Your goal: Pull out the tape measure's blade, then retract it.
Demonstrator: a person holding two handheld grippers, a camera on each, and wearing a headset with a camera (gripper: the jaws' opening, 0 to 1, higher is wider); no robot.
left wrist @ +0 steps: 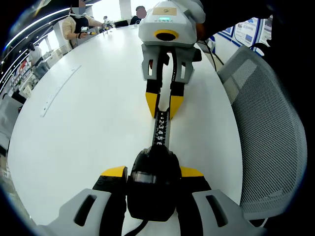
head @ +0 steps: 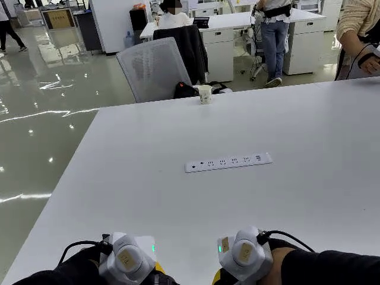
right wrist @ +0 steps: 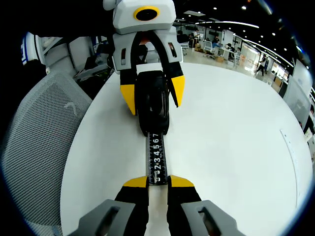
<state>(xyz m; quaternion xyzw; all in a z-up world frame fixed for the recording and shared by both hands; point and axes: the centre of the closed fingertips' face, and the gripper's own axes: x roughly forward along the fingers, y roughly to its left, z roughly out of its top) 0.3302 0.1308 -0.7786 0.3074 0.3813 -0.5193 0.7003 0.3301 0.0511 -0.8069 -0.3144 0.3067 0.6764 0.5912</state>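
Your left gripper (left wrist: 152,173) is clamped on the tape measure (left wrist: 150,189), a rounded black case with a shiny patch on top. It sits low in the centre of the left gripper view, between the yellow-tipped black jaws. From the case a short length of blade (left wrist: 161,130) runs straight up the frame. It is a narrow dark strip printed with white numerals (2 to 6 can be read there). Your right gripper (right wrist: 157,182) has its jaws pinched together on the blade's free end, at the bottom centre of the right gripper view. Under both lies a smooth, matte white table (left wrist: 88,123). A grey mesh chair (left wrist: 266,128) curves down the right side of the left gripper view. In the head view a flat white power strip (head: 228,162) lies mid-frame, well apart from both grippers, and a paper cup (head: 205,94) stands at the table's far edge.
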